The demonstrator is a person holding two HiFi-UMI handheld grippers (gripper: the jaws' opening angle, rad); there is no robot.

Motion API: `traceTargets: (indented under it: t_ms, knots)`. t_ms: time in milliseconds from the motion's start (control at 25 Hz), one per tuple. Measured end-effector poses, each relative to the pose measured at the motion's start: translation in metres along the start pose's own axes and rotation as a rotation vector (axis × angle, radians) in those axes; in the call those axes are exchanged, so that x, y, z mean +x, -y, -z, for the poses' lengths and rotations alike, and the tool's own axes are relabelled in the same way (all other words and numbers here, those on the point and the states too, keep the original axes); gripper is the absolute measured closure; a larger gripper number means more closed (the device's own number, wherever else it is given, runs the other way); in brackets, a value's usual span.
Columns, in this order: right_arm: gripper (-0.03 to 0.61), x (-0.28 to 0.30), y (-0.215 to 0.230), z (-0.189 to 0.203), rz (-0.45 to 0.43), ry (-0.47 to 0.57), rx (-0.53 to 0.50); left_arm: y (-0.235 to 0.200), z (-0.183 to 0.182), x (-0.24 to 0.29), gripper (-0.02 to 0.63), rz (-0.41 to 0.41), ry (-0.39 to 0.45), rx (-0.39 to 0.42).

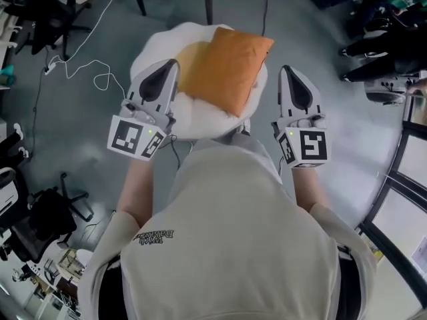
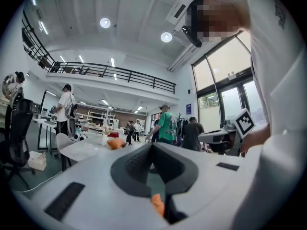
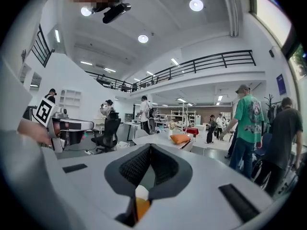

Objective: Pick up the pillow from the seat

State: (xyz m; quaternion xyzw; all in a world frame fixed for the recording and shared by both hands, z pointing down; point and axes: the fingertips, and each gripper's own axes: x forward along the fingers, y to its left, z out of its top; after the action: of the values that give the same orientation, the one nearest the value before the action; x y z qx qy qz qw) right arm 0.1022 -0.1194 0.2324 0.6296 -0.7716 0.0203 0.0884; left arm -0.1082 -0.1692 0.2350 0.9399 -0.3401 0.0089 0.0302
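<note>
Bright, even indoor light fills all three views. Round ceiling lamps (image 2: 105,22) burn as white glare spots in both gripper views, and the tall windows (image 2: 225,66) wash out pale. The head view is sharp: the orange pillow (image 1: 227,69) is evenly lit, and shadows on the grey floor (image 1: 80,132) are faint. The gripper views bend strongly; the balcony railing (image 3: 201,63) curves and the corners go black.

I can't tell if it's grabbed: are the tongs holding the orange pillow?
No, the orange pillow lies on the white seat, between the shut left tongs and right tongs.
</note>
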Motion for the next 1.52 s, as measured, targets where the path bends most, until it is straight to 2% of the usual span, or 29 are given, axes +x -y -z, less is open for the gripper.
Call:
traceTargets:
  t_ms: [200,320,360,400,440,520,640,800,920,1040,1200,1360,1520]
  knots:
    - [0.568,0.017,0.015,0.02,-0.022,-0.004,-0.029,-0.011,0.024,0.031,0.604,-0.023,-0.059,0.008]
    - [0.566,0.036,0.031,0.042,-0.009,-0.035,-0.006,-0.015,0.031,0.052,0.603,0.032,-0.019,0.013]
    - [0.528,0.042,0.035,0.051,-0.007,-0.05,-0.002,-0.018,0.034,0.058,0.603,0.048,0.004,0.002]
    - [0.463,0.049,0.038,0.062,-0.007,-0.07,0.002,-0.021,0.039,0.065,0.601,0.062,0.02,-0.013]
    - [0.435,0.056,0.041,0.074,-0.008,-0.09,0.005,-0.024,0.046,0.072,0.593,0.076,0.026,-0.027]
    - [0.39,0.072,0.049,0.098,-0.011,-0.126,0.01,-0.03,0.068,0.089,0.485,0.108,0.012,-0.052]
    - [0.336,0.097,0.062,0.134,-0.011,-0.176,0.022,-0.04,0.112,0.117,0.429,0.152,-0.032,-0.072]
    - [0.257,0.13,0.058,0.199,-0.031,-0.262,0.092,-0.061,0.188,0.139,0.338,0.175,-0.109,-0.128]
    - [0.233,0.15,0.071,0.254,-0.05,-0.32,0.131,-0.069,0.265,0.168,0.283,0.171,-0.18,-0.198]
    - [0.222,0.17,0.074,0.297,-0.071,-0.346,0.153,-0.07,0.344,0.185,0.236,0.236,-0.279,-0.244]
    - [0.198,0.191,0.073,0.366,-0.122,-0.404,0.137,-0.073,0.436,0.195,0.215,0.274,-0.396,-0.261]
    - [0.179,0.2,0.07,0.449,-0.146,-0.469,0.16,-0.086,0.522,0.199,0.209,0.243,-0.463,-0.312]
    - [0.163,0.205,0.069,0.525,-0.133,-0.534,0.202,-0.099,0.599,0.199,0.207,0.202,-0.524,-0.348]
